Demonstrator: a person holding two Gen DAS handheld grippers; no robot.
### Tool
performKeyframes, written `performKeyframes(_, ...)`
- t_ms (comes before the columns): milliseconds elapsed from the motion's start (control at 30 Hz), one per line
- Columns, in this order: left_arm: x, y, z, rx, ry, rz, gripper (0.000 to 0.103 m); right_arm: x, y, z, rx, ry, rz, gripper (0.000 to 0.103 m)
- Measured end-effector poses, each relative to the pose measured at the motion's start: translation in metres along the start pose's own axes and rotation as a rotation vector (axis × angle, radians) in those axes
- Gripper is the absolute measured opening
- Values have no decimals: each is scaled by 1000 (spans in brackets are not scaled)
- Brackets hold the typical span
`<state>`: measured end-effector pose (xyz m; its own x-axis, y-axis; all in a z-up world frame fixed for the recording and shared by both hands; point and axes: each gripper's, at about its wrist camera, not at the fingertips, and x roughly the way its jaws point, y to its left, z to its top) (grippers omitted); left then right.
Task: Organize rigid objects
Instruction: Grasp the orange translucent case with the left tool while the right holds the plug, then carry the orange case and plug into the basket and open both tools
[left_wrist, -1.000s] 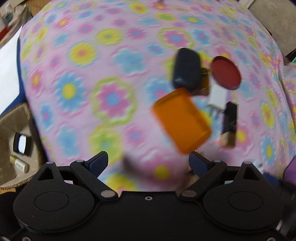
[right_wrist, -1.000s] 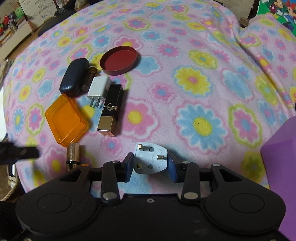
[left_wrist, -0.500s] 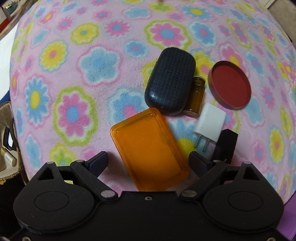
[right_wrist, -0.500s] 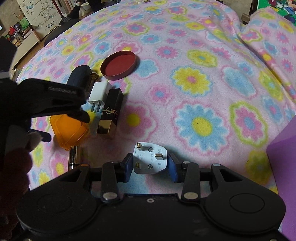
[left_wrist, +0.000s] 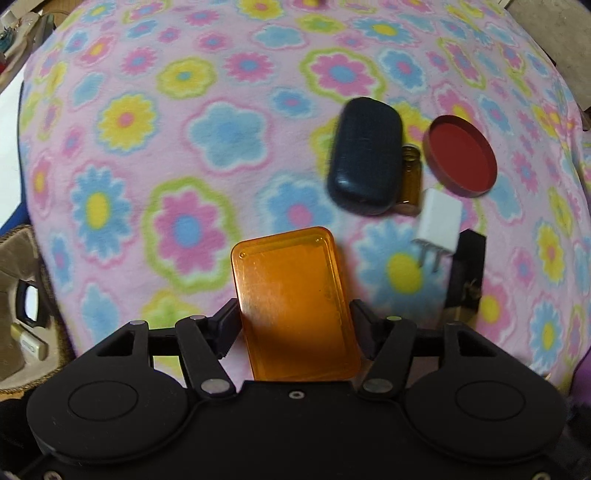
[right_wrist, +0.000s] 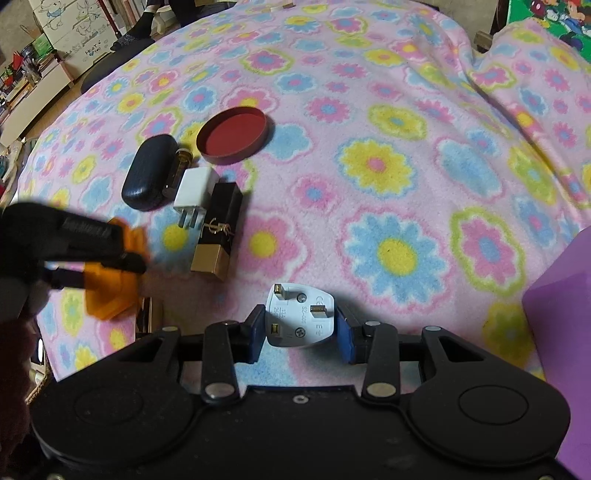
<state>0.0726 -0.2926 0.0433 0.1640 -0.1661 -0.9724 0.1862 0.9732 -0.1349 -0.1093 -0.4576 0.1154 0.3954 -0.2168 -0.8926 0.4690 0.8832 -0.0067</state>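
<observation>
Left claw (left_wrist: 293, 325): jaws closing, both sides against the long edges of the translucent orange rectangular plastic lid (left_wrist: 295, 302), which sits between them and sticks out toward 12 o'clock. In the right wrist view the same claw (right_wrist: 110, 258) appears at 9 o'clock, blurred, with the orange lid in it; whether the lid is clear of the flowered pink fleece blanket (left_wrist: 155, 147) cannot be told.

Right claw (right_wrist: 301, 326): narrow opening, blue pads clamped on a white three-pin plastic plug (right_wrist: 300, 315), pins facing up, just above the blanket.

Outward from the left claw, toward 1 o'clock: dark navy oval hard case (left_wrist: 365, 155), small amber glass vial (left_wrist: 410, 177) touching its right side, white cube charger with two prongs (left_wrist: 439, 221) just below the vial, round red shallow lid (left_wrist: 461, 155) at 2 o'clock beside the vial. Black and gold lipstick tube (left_wrist: 467, 273) right of the charger, touching it.

Right wrist view shows the same cluster at 10 to 11 o'clock. A gold tube (right_wrist: 147, 314) lies partly hidden under the orange lid. Purple block (right_wrist: 561, 332) at 3 o'clock edge. Brown fabric basket (left_wrist: 14, 295) at 9 o'clock in the left view, off the blanket.
</observation>
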Motion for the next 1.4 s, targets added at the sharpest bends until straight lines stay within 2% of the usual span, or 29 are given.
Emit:
performKeyframes(200,-30,43,-10,-5,-48,19,59,-14,13,7,-5,-15,2,39)
performKeyframes(400,-48,102,-19,-69,-84,57,59,-28,58,10,-60,-29,37,39)
performKeyframes(667,-59,195,-38,-178,-110,119,59,-25,172,-1,-185,12,155,39)
performKeyframes(767,-58,231,-47,-230,-116,141,59,-20,224,-12,-247,45,199,39)
performKeyframes(900,-59,276,-62,-297,-129,211,59,-12,292,-31,-329,88,252,39)
performKeyframes(1033,-59,312,-75,-352,-141,258,59,-5,347,-53,-390,134,295,39)
performKeyframes(1200,-53,338,-80,-388,-160,304,59,4,398,-74,-451,170,307,39)
performKeyframes(1300,-50,347,-85,-414,-170,267,59,9,415,-82,-467,168,290,39)
performKeyframes(1400,-43,350,-90,-424,-149,267,59,20,424,-87,-463,180,268,39)
